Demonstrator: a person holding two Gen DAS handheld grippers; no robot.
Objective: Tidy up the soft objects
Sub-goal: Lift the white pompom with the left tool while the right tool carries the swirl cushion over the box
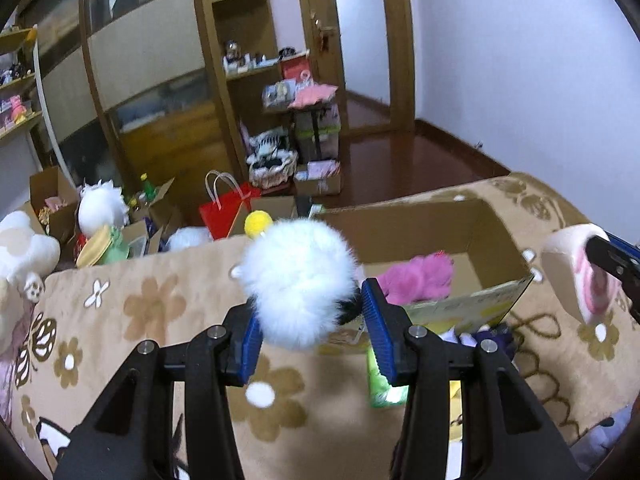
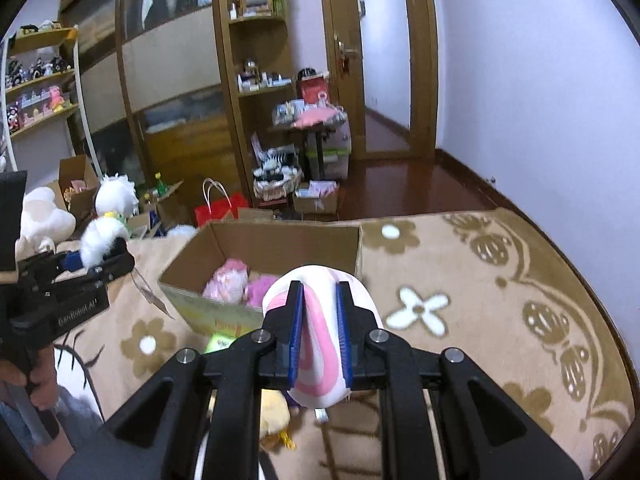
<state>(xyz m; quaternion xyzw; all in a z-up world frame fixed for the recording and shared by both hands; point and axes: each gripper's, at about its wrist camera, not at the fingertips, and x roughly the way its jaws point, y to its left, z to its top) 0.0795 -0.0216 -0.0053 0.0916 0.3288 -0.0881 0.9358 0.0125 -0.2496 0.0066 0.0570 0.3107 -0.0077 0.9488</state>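
Beige flowered blanket (image 2: pixel 460 280) beneath; left gripper (image 1: pixel 310 312) clenches a feather-light white fluffy toy (image 1: pixel 298 276), right gripper (image 2: pixel 320 332) squeezes the squashy pink-and-white plush (image 2: pixel 320 344), both near the cardboard box (image 2: pixel 280 240).

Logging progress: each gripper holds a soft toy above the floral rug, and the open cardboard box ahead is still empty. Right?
Not empty. The right wrist view shows pink plush toys already lying inside the open cardboard box. The rest stands: the left gripper and right gripper each hold a toy.
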